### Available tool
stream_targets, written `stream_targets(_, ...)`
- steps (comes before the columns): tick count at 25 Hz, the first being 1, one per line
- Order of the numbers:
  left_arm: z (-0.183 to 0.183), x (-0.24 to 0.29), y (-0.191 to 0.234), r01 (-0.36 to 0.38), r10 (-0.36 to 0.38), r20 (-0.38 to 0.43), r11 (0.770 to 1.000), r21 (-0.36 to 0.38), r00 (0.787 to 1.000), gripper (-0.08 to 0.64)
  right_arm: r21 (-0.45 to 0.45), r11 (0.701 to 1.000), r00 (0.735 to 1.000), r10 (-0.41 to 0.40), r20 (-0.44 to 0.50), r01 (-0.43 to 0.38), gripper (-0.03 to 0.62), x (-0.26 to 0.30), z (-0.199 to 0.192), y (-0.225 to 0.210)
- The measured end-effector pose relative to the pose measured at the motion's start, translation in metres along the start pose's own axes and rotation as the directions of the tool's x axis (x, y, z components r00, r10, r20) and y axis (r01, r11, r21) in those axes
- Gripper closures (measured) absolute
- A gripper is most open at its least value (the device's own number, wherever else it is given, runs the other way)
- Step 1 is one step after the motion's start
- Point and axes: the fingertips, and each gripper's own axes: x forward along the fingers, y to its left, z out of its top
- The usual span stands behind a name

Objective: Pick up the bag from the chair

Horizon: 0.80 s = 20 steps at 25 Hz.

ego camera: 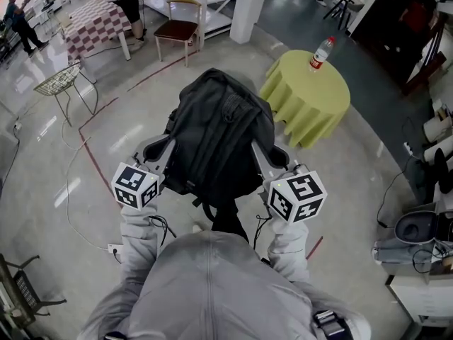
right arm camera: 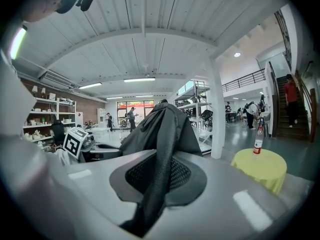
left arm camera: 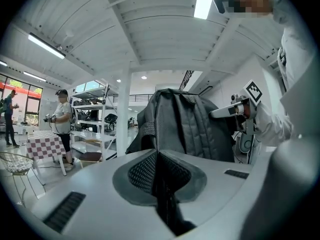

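Observation:
A black backpack [ego camera: 219, 129] hangs in the air in front of me, held up between both grippers. My left gripper [ego camera: 168, 147] is shut on a dark mesh shoulder strap [left arm camera: 159, 184] at the bag's left side. Shut on the other strap [right arm camera: 159, 174], my right gripper [ego camera: 263, 156] is at the bag's right side. In the left gripper view the backpack [left arm camera: 185, 126] rises just past the jaws, with the right gripper [left arm camera: 235, 111] beyond it. The right gripper view shows the bag [right arm camera: 162, 126] close ahead. A wooden chair with a brown seat [ego camera: 177, 28] stands far behind.
A round table with a yellow cloth [ego camera: 304, 101] carries a bottle [ego camera: 320, 54] at the right. A wire chair [ego camera: 60, 80], a checkered table [ego camera: 95, 20] and a white pillar [ego camera: 251, 6] stand behind. Equipment and cables [ego camera: 417, 232] line the right wall. People stand in the background.

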Motion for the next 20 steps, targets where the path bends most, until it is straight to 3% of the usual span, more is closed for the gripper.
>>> stream_targets(20, -0.0037, 0.0060, -0.0097, 0.041, -0.041, -0.033, 0.999, -0.002, 0.999, 0.540, 0.017, 1.000, 1.000, -0.017, -0.013, 0.017, 0.548, -0.0074, -0.0057, -0.0049)
